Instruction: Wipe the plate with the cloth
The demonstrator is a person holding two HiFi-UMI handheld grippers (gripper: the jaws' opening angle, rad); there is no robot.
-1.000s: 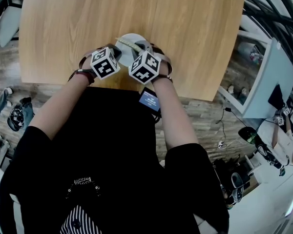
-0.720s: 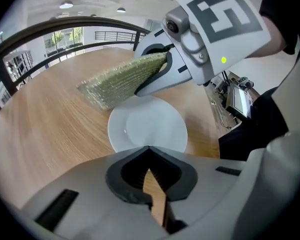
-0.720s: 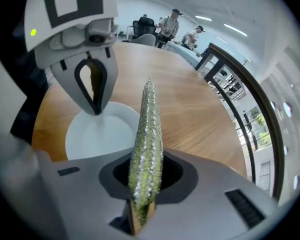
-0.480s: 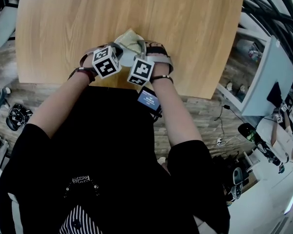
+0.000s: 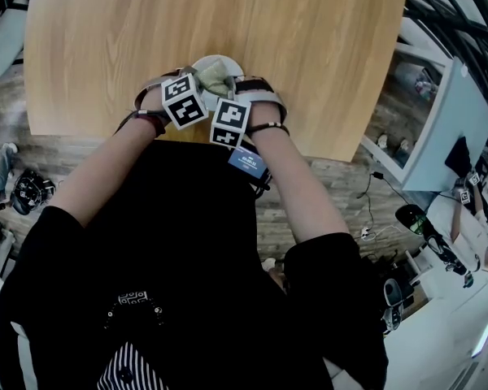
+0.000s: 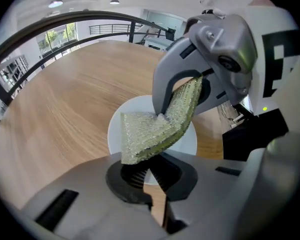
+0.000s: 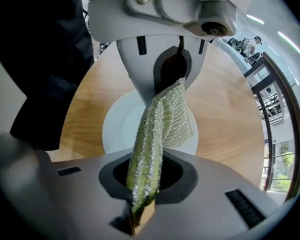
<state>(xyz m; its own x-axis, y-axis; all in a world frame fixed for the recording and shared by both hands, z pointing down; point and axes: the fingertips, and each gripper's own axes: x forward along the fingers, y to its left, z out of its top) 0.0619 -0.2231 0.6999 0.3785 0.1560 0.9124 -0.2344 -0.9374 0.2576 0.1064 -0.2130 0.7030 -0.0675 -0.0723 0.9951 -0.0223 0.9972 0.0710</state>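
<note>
"Are both holding it?"

"Yes. The left gripper (image 6: 147,171) and right gripper (image 7: 142,194) are each clamped on an end of the cloth (image 6: 152,131), over the plate (image 6: 115,129) by the table's (image 5: 268,23) near edge."

"It looks soft and light."

"Floppy, I'd say. Better bunched in one grip."

Bright even daylight, fisheye-warped edges

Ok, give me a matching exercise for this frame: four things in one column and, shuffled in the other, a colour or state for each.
Things:
1. cloth
2. plate
3. table
4. right gripper

Colour or state:
A. white, lying on the wood
B. shut on one end of the fabric
C. pale green, pinched at both ends
D. light wood

Pairs: 1-C, 2-A, 3-D, 4-B.
</note>
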